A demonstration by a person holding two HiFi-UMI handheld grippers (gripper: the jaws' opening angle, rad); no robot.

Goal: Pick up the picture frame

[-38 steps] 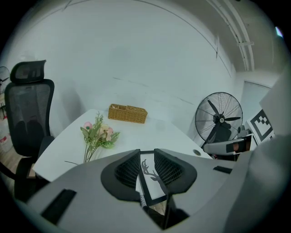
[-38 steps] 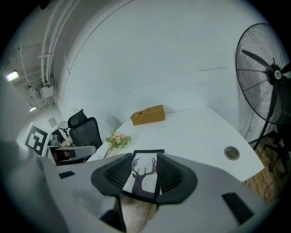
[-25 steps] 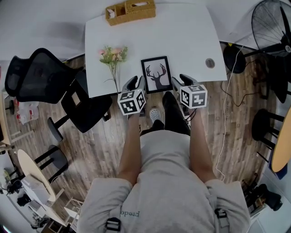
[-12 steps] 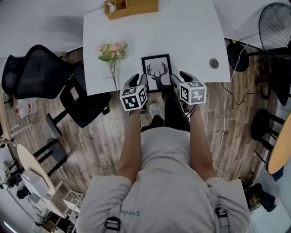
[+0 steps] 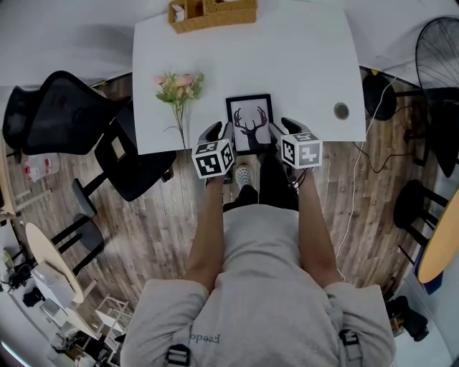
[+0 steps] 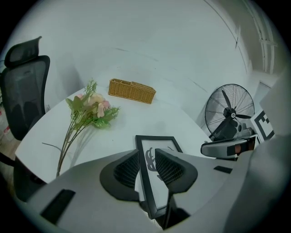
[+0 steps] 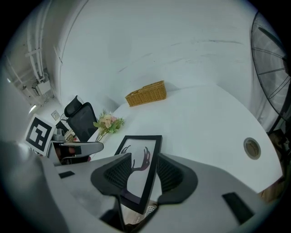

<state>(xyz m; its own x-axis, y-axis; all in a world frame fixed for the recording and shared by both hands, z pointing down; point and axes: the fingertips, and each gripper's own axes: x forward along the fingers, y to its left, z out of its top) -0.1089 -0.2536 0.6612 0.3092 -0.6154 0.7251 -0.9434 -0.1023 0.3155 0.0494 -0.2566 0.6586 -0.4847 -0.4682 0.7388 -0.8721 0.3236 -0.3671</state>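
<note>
The picture frame (image 5: 249,123), black-edged with a dark antlered-deer print, lies flat at the front edge of the white table (image 5: 294,64). My left gripper (image 5: 217,131) is at its left side. In the left gripper view the frame's (image 6: 157,141) left border runs between the open jaws of the left gripper (image 6: 146,166), with gaps on both sides. My right gripper (image 5: 281,128) is at the frame's right side. There the frame's (image 7: 138,157) right border passes between the open jaws of the right gripper (image 7: 144,175), and neither pad presses on it. The frame's near corner reaches past the table edge.
A sprig of pink flowers (image 5: 178,89) lies left of the frame. A wicker basket (image 5: 212,13) stands at the table's far edge, and a cable grommet (image 5: 341,110) sits at the right. A black office chair (image 5: 64,118) is on the left, a floor fan (image 5: 441,54) on the right.
Both grippers have sunk a little toward the table and closed in along the frame's two sides. The frame lies where it was.
</note>
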